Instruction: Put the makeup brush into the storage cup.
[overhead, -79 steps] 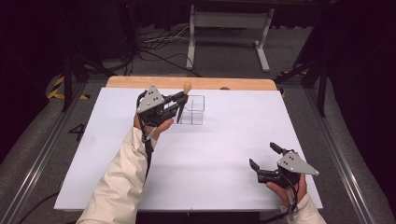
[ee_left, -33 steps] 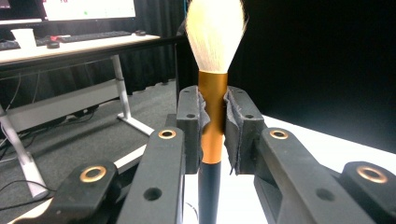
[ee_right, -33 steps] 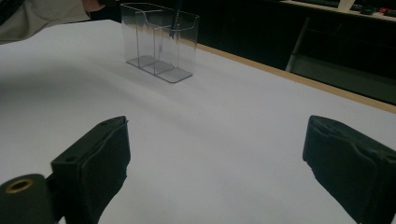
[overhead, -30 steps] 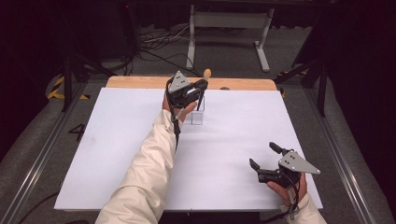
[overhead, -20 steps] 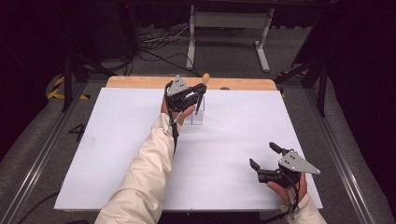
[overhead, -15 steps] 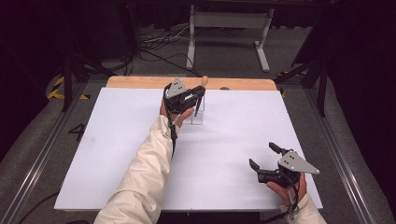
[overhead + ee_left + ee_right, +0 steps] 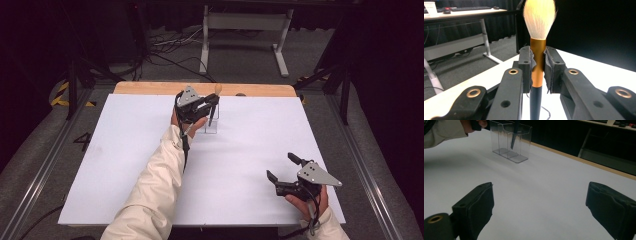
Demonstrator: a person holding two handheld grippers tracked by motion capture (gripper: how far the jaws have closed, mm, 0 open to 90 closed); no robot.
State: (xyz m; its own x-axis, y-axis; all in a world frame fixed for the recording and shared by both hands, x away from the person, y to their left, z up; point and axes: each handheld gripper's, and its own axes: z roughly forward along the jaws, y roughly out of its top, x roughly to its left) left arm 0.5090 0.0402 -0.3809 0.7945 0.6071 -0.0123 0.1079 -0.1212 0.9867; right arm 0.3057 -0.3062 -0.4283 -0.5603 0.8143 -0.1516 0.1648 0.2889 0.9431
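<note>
nearest, item one: right gripper [image 7: 284, 172], black two-jaw tool with grey three-cornered plate, resting at the near right of the white table sheet [image 7: 125, 150]. jaws spread wide with nothing between the pads [image 7: 477, 202]; seemingly parked out of the way, its camera facing the work.

item two: cream-sleeved left forearm [image 7: 155, 185], stretched up the middle of the sheet to reach the far edge.

item three: left gripper [image 7: 212, 101], black, jaws clamped on a make-up brush [image 7: 538, 45] with pale bristle head, copper-coloured ferrule and dark tapered handle. pads pinch the ferrule, likely because it is the stiffest, widest part; brush held upright, bristles up, so the handle can go in tip first.

item four: clear plastic divided organiser box [image 7: 510, 141], standing on the sheet near the far wooden table edge [image 7: 150, 87]. handle tip hangs inside the box's open top, apparently not yet down on its floor; which compartment cannot be told for sure.

judgement: insertion under way, release pending.
</note>
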